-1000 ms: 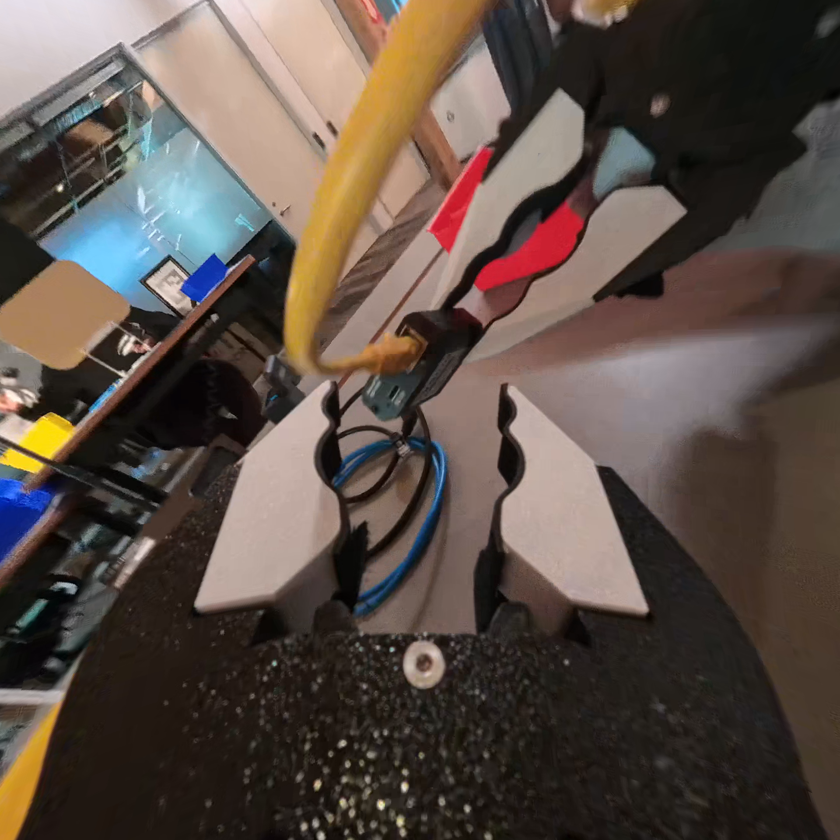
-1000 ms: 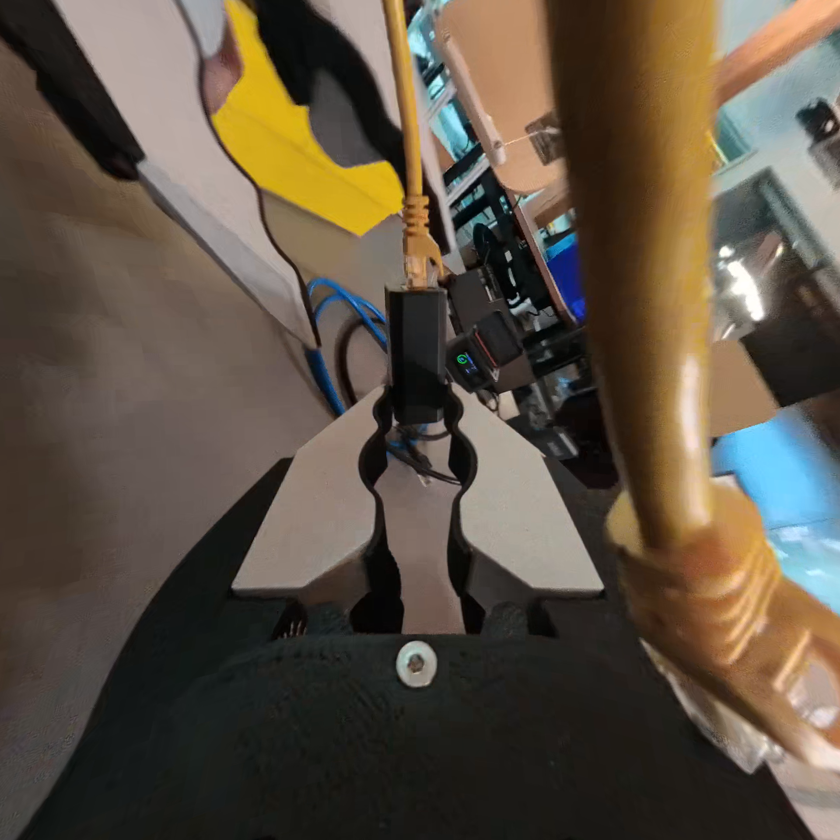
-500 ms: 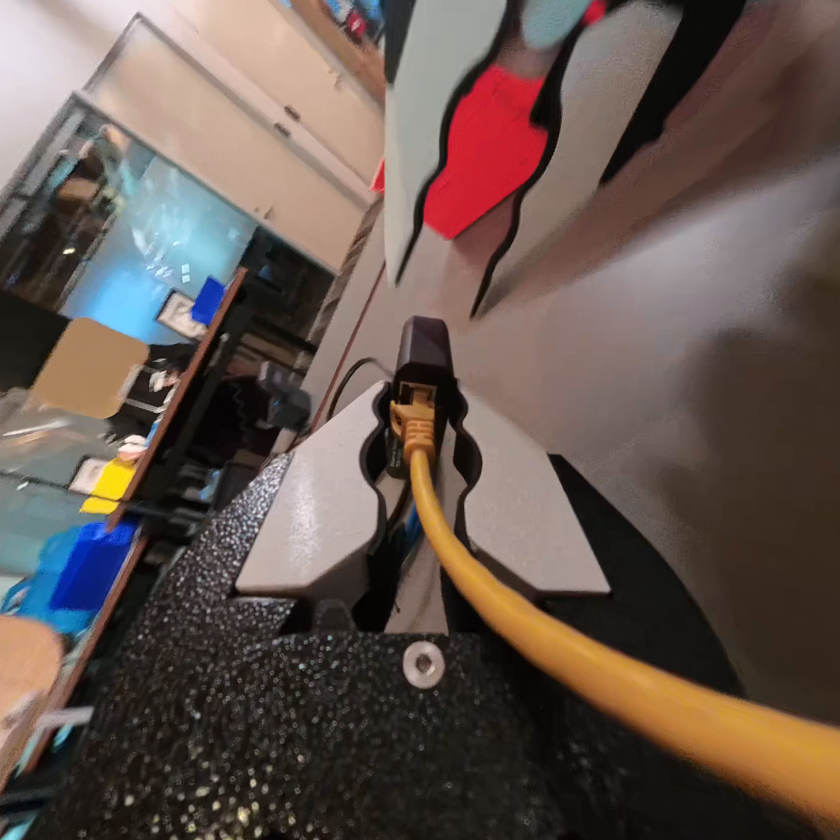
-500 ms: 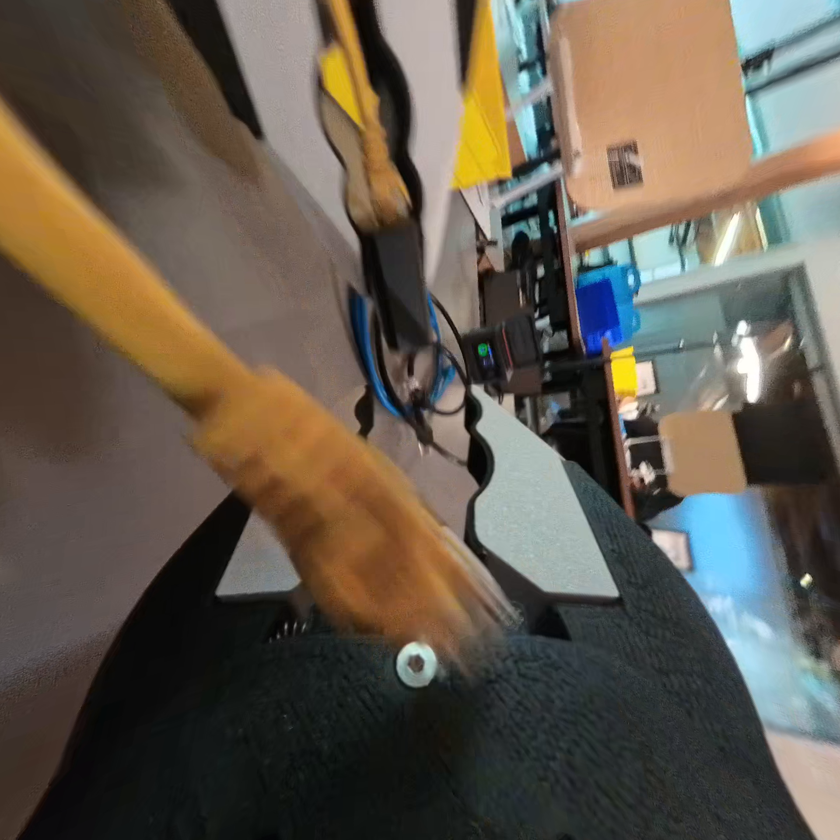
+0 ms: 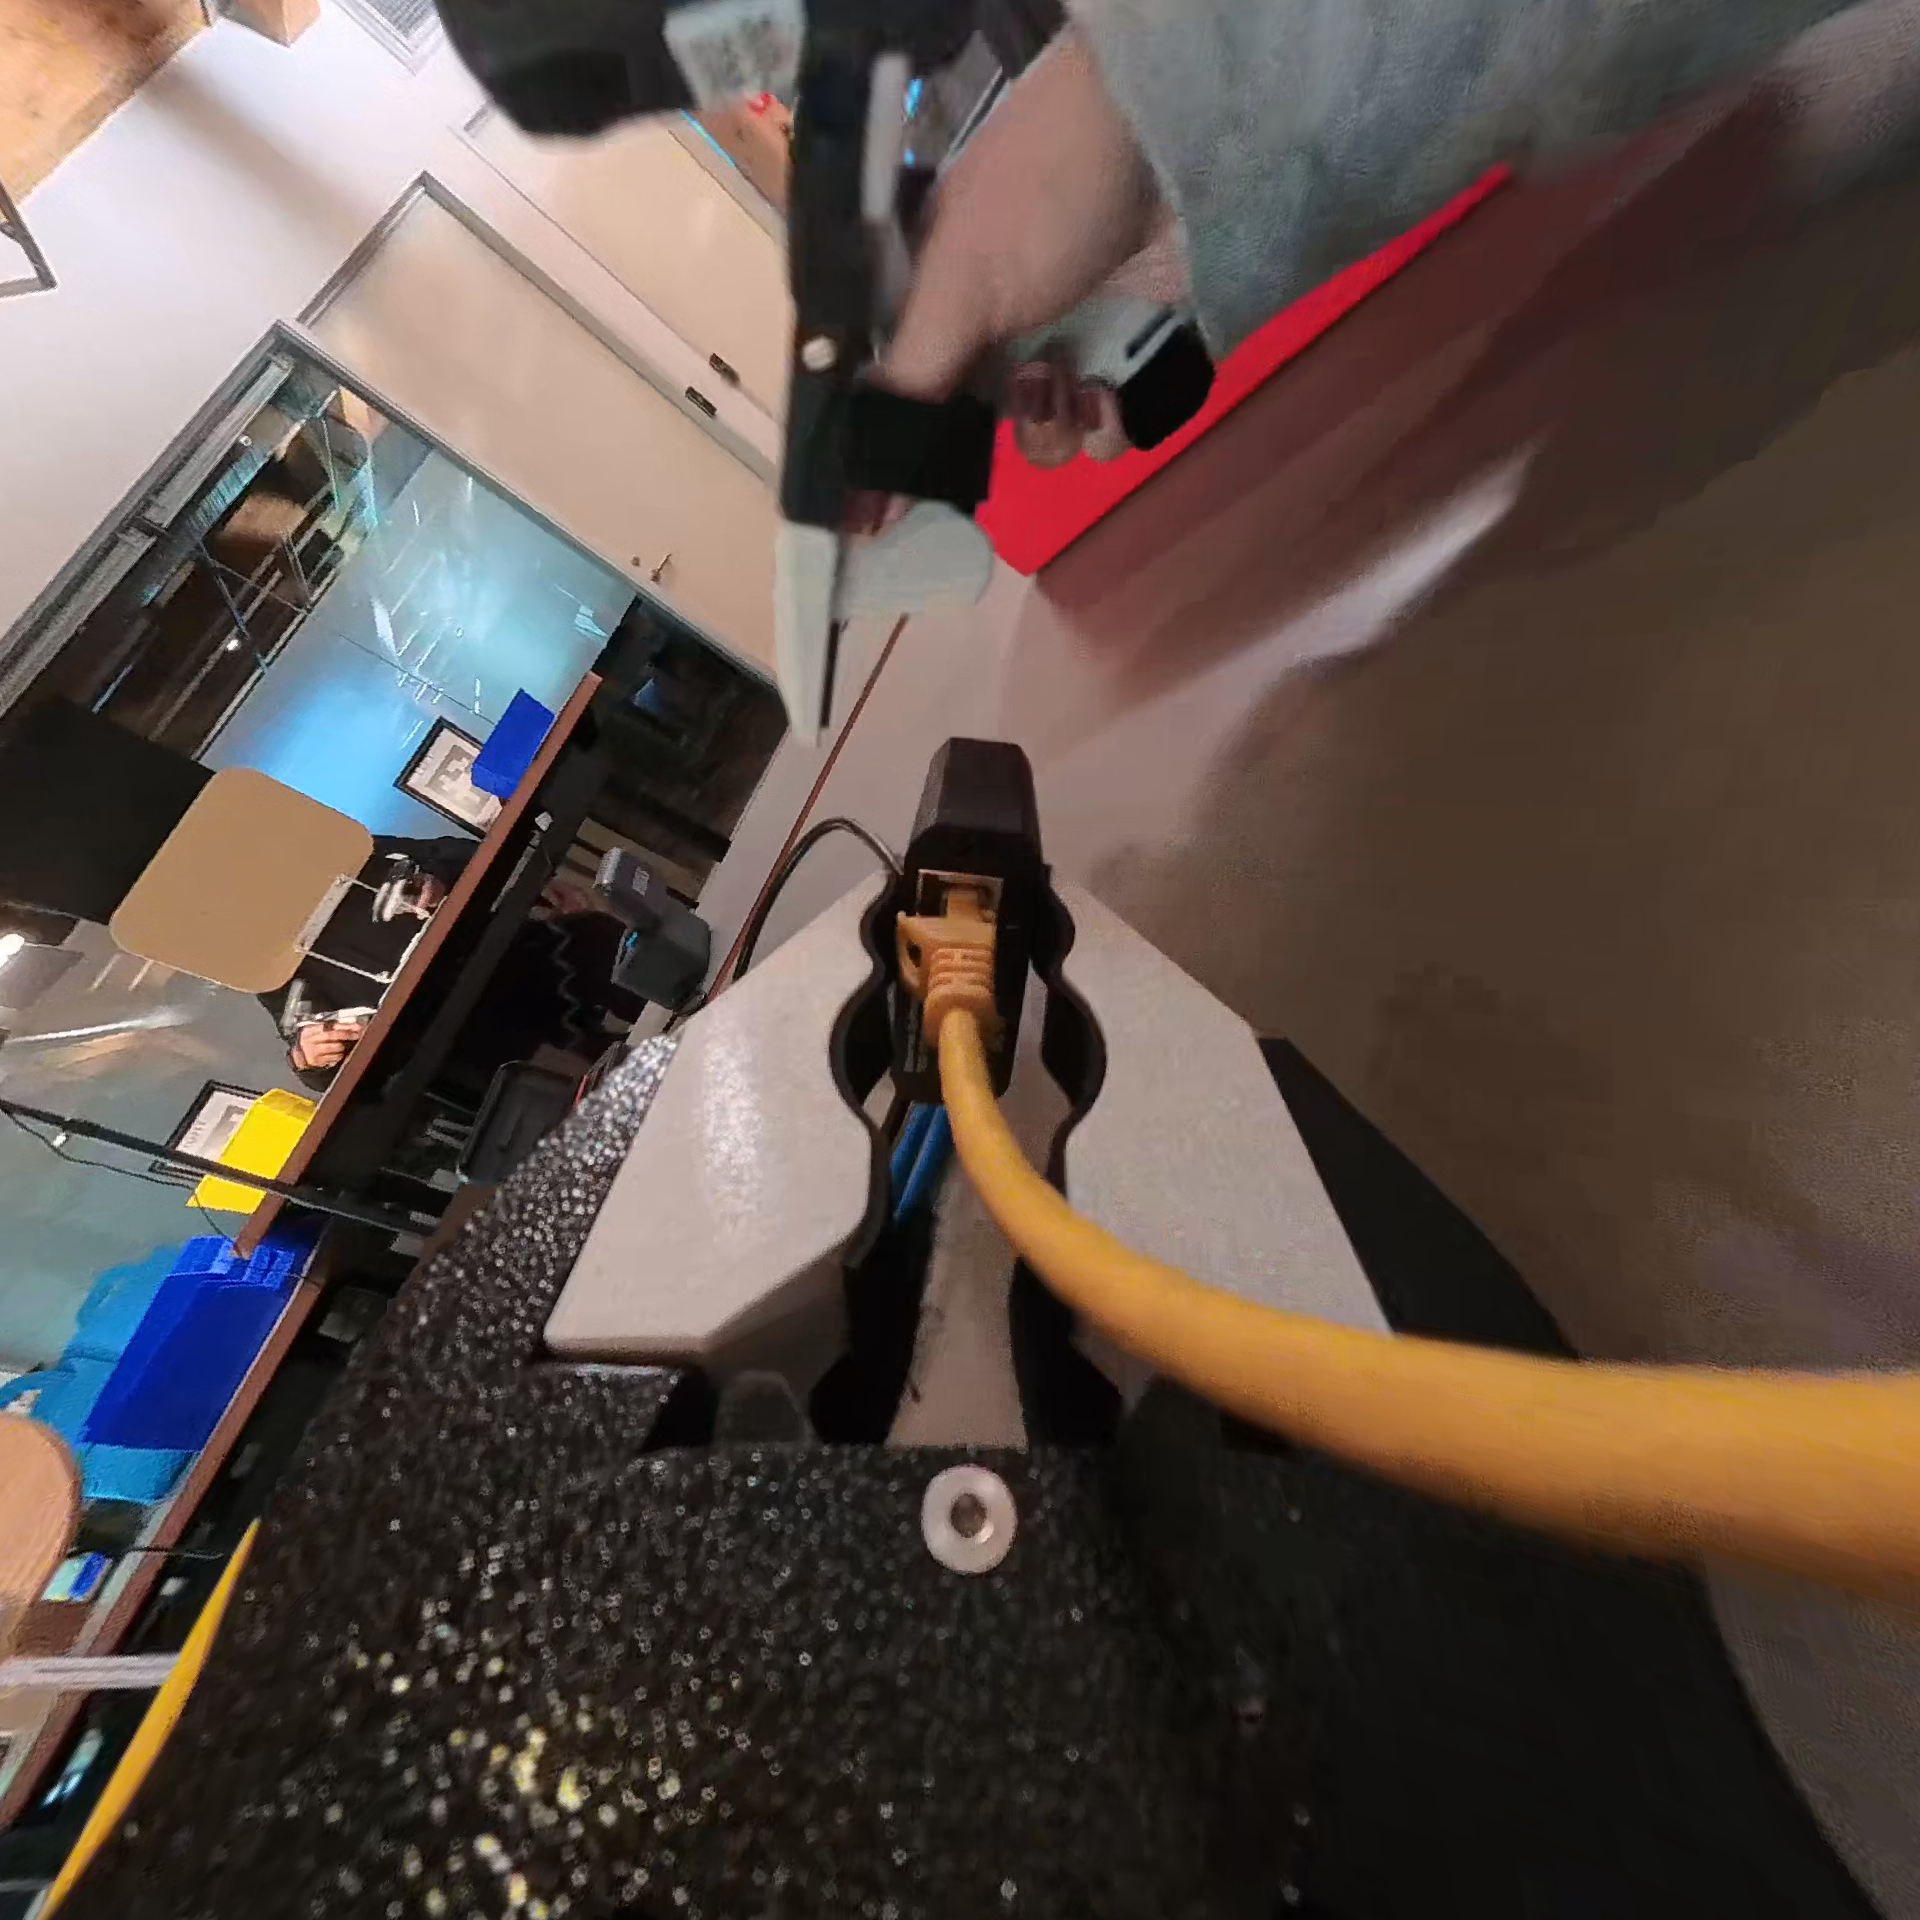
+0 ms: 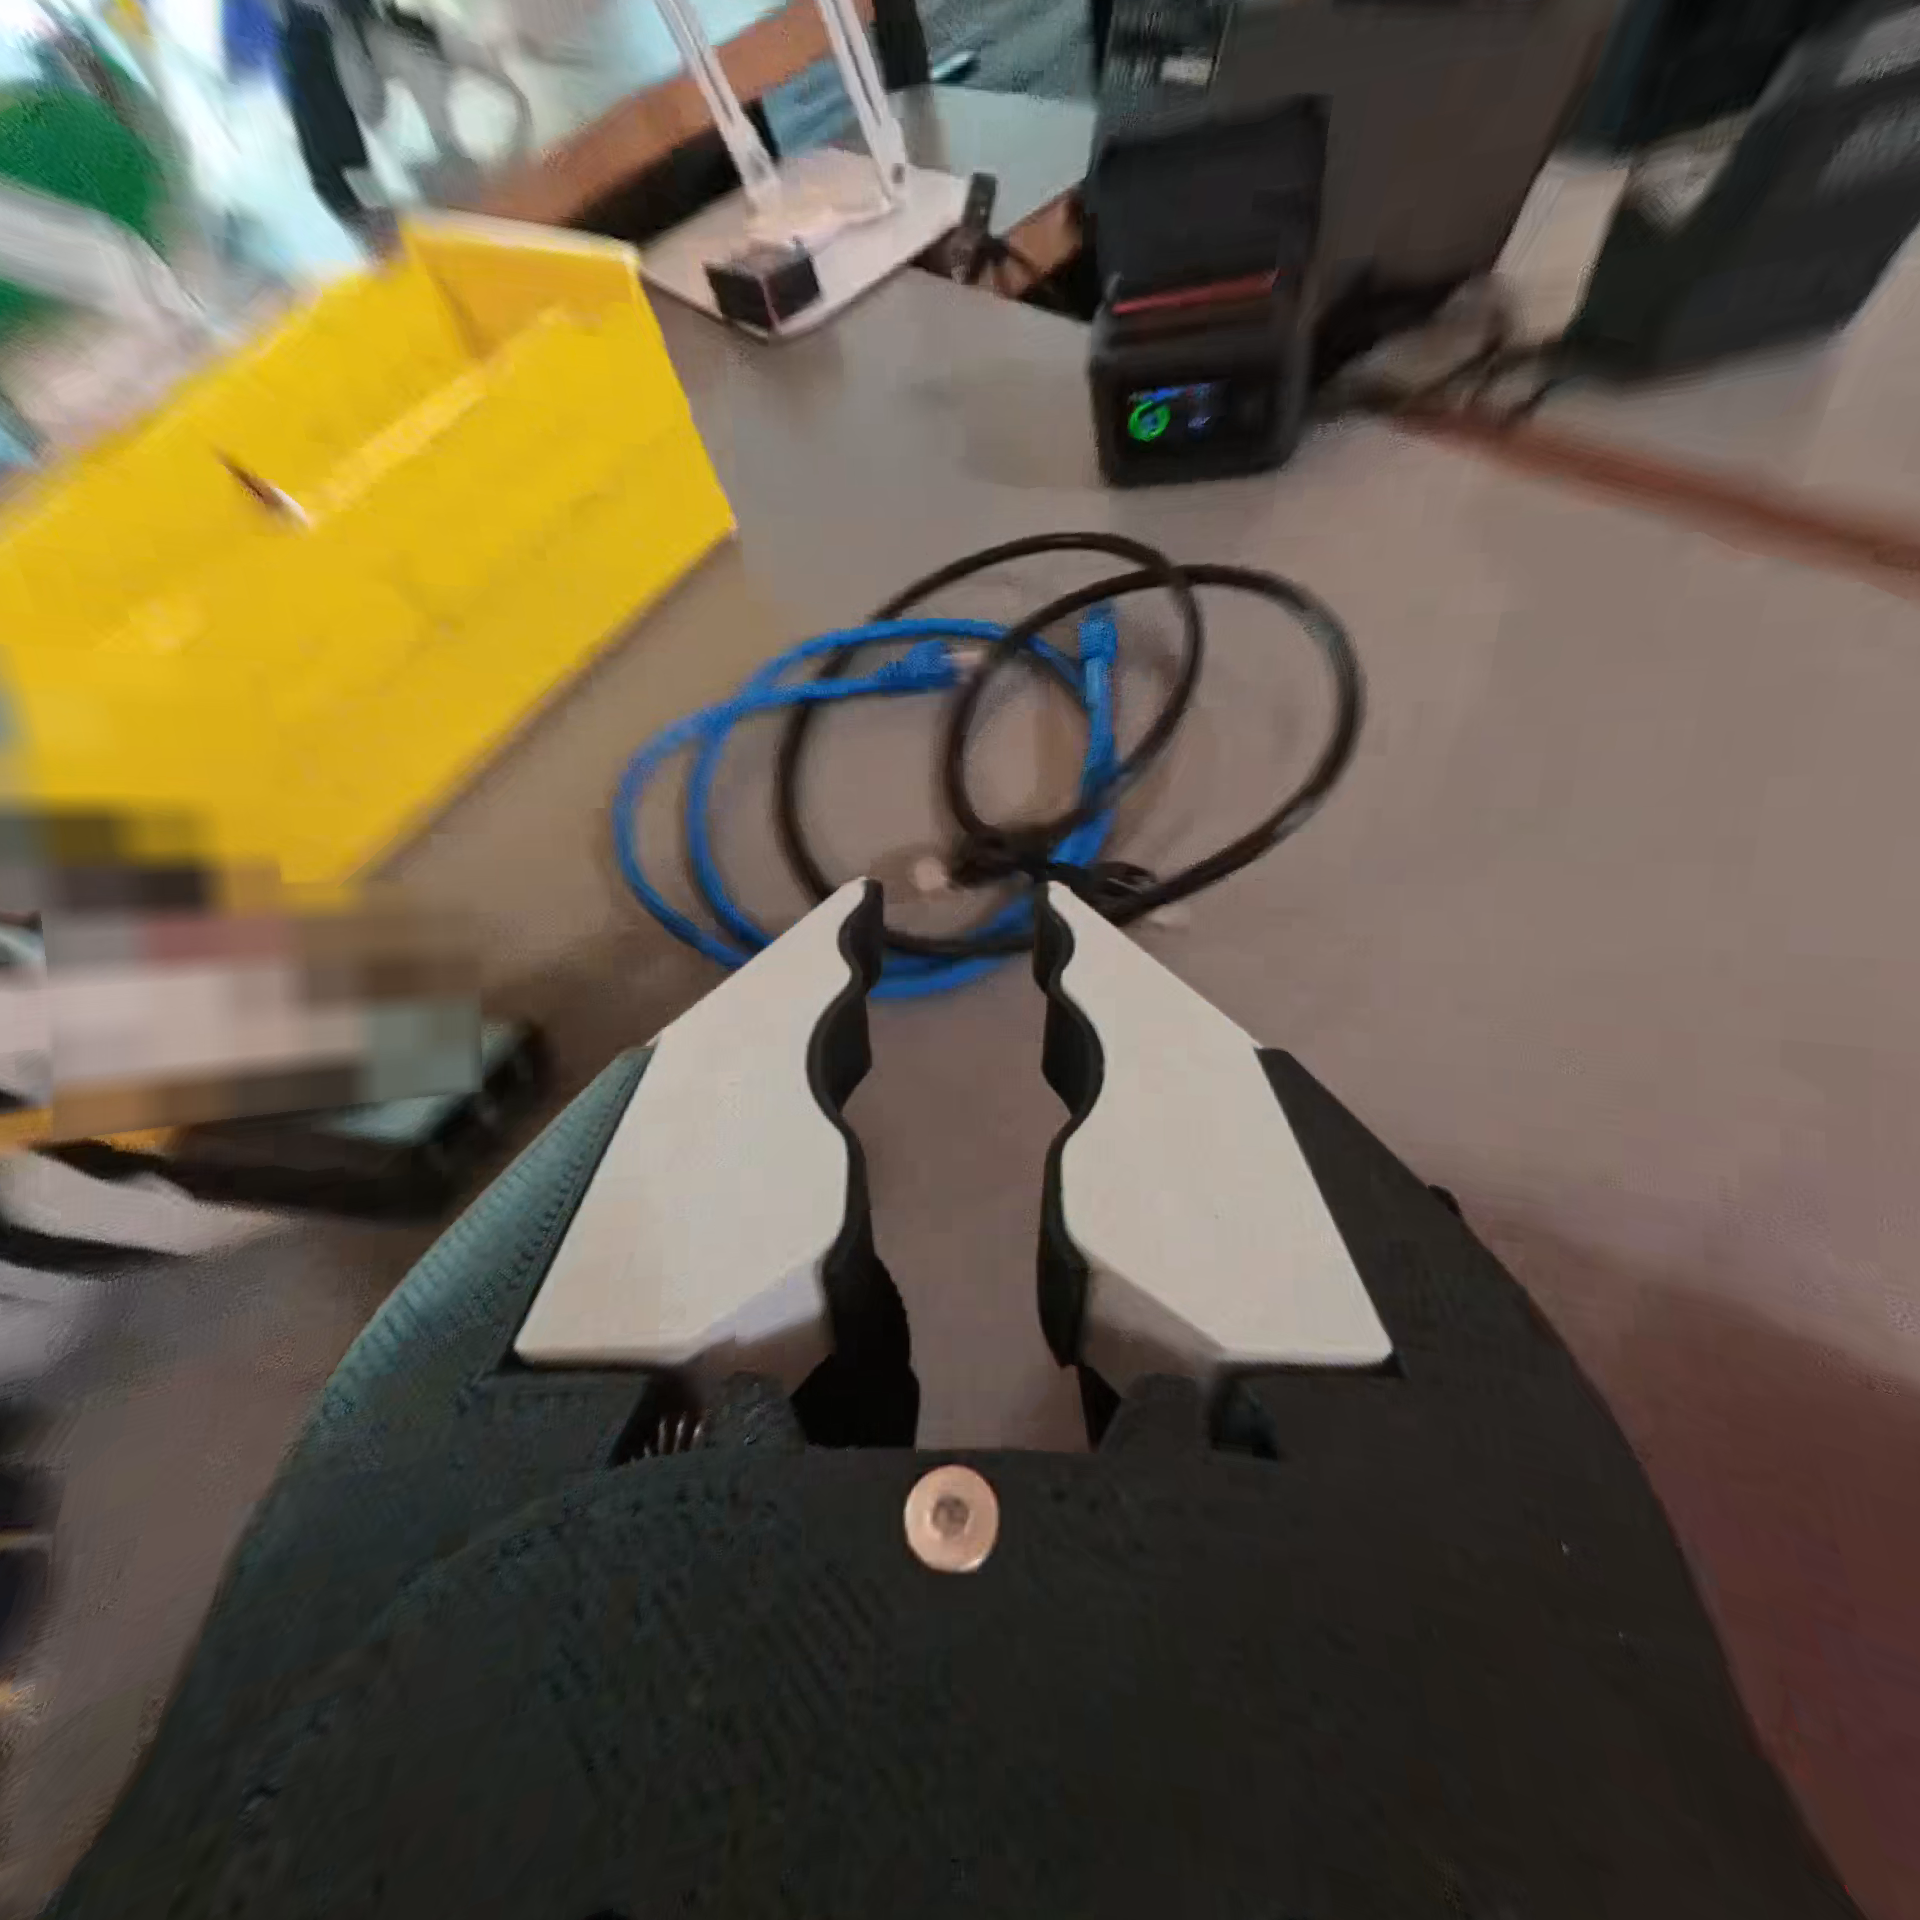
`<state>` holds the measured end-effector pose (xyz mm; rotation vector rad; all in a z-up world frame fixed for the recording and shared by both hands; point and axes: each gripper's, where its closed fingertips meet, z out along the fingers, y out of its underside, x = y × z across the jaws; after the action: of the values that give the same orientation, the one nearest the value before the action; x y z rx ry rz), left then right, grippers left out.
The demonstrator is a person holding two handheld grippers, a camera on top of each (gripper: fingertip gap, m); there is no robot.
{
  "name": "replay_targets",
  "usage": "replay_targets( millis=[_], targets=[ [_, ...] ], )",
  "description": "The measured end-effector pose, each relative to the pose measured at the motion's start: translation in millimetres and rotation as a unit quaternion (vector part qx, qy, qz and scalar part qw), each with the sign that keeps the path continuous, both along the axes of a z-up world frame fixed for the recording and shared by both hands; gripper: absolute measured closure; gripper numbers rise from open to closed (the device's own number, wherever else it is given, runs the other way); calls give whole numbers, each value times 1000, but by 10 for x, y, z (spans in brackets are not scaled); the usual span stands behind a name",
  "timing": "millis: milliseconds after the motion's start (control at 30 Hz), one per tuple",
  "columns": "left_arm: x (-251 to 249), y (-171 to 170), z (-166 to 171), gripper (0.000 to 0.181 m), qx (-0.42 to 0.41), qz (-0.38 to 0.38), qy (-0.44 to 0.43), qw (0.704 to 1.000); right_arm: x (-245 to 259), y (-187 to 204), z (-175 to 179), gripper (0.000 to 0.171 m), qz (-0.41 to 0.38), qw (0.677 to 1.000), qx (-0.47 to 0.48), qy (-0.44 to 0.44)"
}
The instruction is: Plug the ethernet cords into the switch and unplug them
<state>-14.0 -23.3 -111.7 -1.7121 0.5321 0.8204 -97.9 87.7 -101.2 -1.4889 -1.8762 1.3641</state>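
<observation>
Left wrist view: my left gripper (image 5: 961, 997) clamped on the switch (image 5: 971, 831), yellow cord (image 5: 1195, 1288) plugged in. Right gripper (image 6: 954, 914) apart, empty; next grab blue cord (image 6: 727, 748) by its plug, squarely.

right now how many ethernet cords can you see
3. The yellow cord is plugged into the black switch held by the left gripper. The blue cord and black cord lie coiled on the table. Others may be hidden.
</observation>
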Motion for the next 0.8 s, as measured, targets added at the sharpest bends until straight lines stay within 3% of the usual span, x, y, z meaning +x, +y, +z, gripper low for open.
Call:
replay_targets(
  millis=[100,233,467,667,800],
  targets=[
    [-85,-17,-8,158,0,14,4,1000,-259,-129,-131,138,14,982,-148,-115],
    [-198,-73,60,159,24,28,-20,999,-515,-39,-494,134,3,975,-84,-205],
    [-247,-106,119,159,39,37,-20,998,-640,-80,-664,136,33,954,-51,-294],
    [-203,-69,72,158,20,34,6,999,-685,-74,-724,157,37,956,-34,-288],
    [-272,-77,64,159,16,55,5,998,-616,-8,-446,165,25,974,-54,-217]
  ],
)
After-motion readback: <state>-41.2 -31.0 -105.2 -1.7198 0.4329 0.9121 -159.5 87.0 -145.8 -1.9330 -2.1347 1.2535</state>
